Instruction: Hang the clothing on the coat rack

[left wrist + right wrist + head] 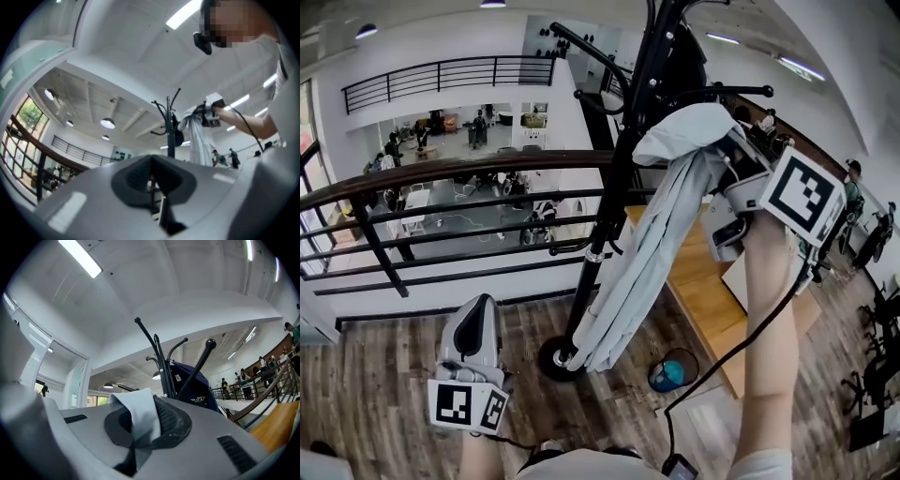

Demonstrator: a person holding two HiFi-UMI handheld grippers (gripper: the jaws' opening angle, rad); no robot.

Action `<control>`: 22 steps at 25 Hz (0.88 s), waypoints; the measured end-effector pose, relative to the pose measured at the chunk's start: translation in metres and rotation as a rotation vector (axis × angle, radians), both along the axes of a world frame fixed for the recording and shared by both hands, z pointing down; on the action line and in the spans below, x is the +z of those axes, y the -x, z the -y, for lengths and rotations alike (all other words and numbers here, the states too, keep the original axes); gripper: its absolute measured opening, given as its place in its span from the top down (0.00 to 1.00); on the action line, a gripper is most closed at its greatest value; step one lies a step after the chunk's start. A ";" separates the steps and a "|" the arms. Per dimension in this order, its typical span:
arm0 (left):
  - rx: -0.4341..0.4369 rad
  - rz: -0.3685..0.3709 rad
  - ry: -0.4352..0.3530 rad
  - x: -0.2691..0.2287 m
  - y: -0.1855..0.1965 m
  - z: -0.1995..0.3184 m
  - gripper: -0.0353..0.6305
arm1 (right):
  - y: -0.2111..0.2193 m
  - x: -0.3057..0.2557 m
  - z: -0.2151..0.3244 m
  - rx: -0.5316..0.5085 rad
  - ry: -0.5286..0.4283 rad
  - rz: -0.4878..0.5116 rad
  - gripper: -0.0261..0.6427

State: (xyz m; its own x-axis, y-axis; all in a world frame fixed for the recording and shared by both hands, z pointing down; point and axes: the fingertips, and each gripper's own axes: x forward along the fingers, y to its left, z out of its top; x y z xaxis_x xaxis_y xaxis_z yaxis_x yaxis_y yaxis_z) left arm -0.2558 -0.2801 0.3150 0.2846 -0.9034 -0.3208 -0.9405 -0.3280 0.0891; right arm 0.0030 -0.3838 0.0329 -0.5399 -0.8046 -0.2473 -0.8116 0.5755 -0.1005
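Note:
The black coat rack (619,178) rises from its round base by the railing. A long light grey garment (652,253) hangs down beside the pole. My right gripper (733,167) is raised near the rack's upper hooks and is shut on the garment's top; the grey cloth (137,420) is pinched between its jaws. The hooks (159,359) stand just beyond, with a dark blue item (190,385) hanging on them. My left gripper (474,323) is held low at the left, shut with nothing in it. Its own view shows the rack (169,129) and garment (199,138) from afar.
A black railing (441,202) runs behind the rack, with an open lower floor beyond. A wooden table (712,300) stands to the right, with a teal bin (671,374) on the wood floor beside it. Office chairs (872,375) sit at the far right.

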 end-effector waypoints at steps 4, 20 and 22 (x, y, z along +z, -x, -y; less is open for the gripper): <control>-0.004 0.003 0.001 0.000 0.001 0.000 0.93 | -0.009 0.029 0.010 0.016 0.065 0.028 0.94; -0.021 0.012 0.019 0.002 0.007 -0.005 0.93 | -0.004 0.112 0.055 0.029 0.212 0.049 0.94; -0.027 0.013 0.023 0.003 0.009 -0.006 0.93 | -0.002 0.119 0.059 0.033 0.219 0.046 0.94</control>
